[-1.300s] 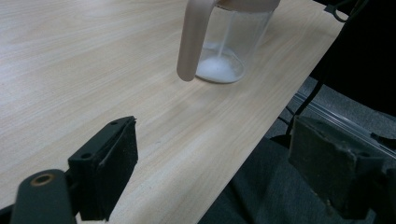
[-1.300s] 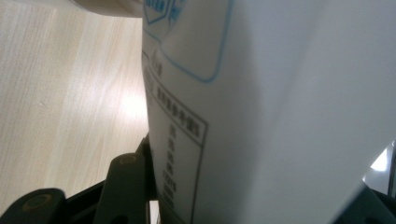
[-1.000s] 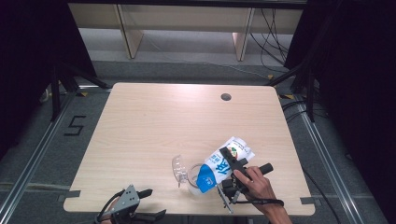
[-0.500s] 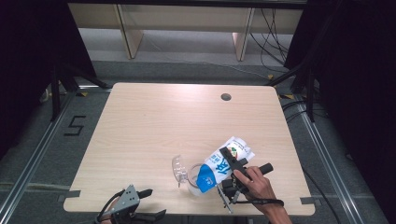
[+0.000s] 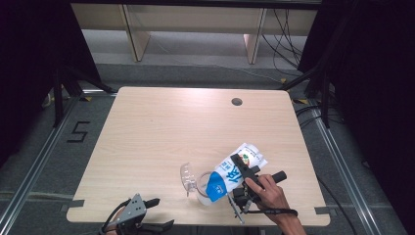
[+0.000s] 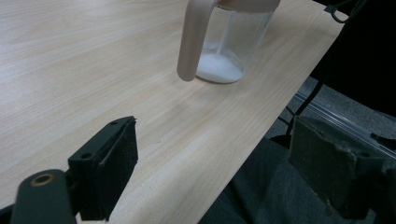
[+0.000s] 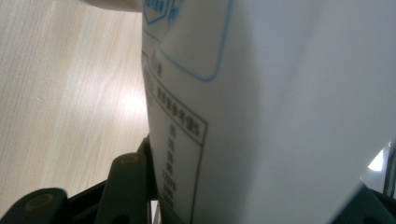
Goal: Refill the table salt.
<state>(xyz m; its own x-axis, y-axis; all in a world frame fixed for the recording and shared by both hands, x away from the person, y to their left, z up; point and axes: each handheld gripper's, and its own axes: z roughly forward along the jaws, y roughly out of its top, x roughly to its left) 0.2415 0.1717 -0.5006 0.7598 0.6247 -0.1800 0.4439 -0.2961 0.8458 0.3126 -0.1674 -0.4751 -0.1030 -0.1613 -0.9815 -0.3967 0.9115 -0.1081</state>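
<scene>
- Right now the right gripper (image 5: 241,172) is clamping a milk pouch (image 5: 230,172), tilting it spout-down over a clear cup (image 6: 224,46) at the table's (image 5: 161,132) 5 o'clock edge.
- White milk is streaming into the cup, pooling thinly at its bottom.
- The pouch is looking soft and sloshy; gripping mid-body is probably keeping it from folding, though squeezing hard may be risking a spurt.
- The left gripper (image 5: 147,215) is idling with jaws apart and empty at 7 o'clock.
- The cup's beige handle (image 6: 194,39) is facing it.
</scene>
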